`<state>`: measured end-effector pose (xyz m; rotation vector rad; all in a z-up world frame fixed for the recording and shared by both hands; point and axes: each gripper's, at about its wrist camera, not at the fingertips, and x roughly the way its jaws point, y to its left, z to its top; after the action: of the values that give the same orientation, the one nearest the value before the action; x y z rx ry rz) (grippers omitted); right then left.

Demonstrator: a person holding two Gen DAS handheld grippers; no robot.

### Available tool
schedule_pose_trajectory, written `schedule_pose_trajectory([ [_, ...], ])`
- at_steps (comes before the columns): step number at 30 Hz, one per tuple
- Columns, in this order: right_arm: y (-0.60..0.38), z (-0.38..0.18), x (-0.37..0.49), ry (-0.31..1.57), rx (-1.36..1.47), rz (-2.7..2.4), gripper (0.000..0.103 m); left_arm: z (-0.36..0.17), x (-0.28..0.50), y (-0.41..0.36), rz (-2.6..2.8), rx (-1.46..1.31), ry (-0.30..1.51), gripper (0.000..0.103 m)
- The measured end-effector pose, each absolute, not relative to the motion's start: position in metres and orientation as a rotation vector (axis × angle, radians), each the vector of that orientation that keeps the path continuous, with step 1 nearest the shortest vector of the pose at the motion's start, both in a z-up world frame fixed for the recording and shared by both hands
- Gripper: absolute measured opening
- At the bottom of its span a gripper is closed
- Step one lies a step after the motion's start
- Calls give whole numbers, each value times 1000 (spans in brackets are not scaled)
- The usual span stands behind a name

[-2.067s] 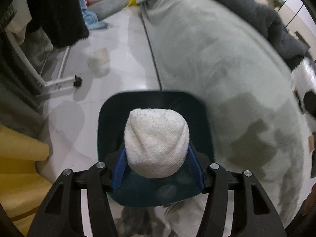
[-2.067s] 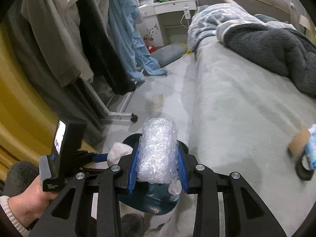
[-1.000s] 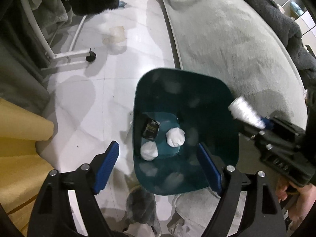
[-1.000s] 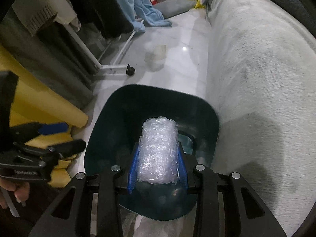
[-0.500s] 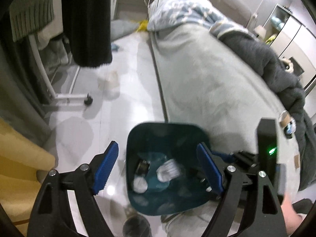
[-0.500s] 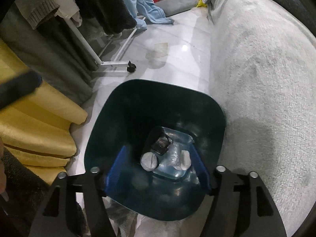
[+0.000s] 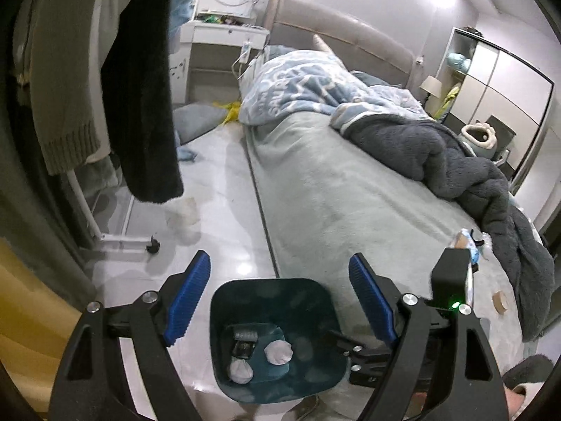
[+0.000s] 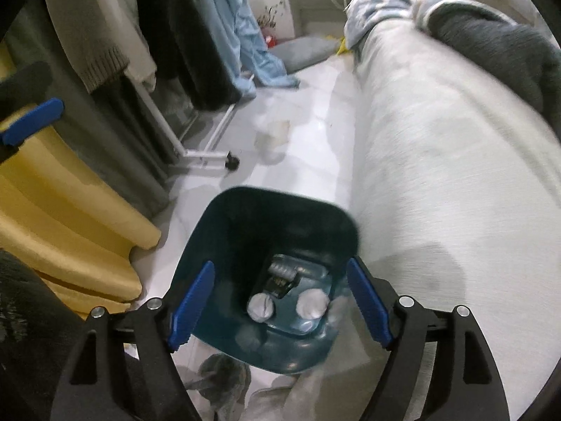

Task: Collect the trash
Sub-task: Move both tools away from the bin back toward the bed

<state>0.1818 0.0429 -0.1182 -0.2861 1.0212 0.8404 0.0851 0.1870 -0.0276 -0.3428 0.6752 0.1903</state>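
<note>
- The right gripper (image 8: pixel 278 301) had its blue fingers (image 8: pixel 191 305) spread, the jaws having just been opening, with nothing between them; the left gripper (image 7: pixel 278 298) also stood wide and empty.
- Below both sat the dark teal bin (image 8: pixel 224 252) on the floor against the bed (image 7: pixel 333 189).
- At its bottom lay two white wads (image 7: pixel 278 352), a roll of bubble wrap (image 8: pixel 282 268) and a small dark packet (image 7: pixel 243 349).
- Farther off, clothes (image 7: pixel 140 105) hung from a rack, and a grey blanket (image 7: pixel 455 161) lay on the bed.
</note>
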Motion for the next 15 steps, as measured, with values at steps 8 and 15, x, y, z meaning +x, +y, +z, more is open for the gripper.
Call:
schedule_pose_trajectory([
  [8,-10,-81,189,938,-241,786,80,-13,89,153,132,-303,642,82],
  [15,-52,-55,183,873,-224,749,81,-6,97,115,71,-263,640,81],
])
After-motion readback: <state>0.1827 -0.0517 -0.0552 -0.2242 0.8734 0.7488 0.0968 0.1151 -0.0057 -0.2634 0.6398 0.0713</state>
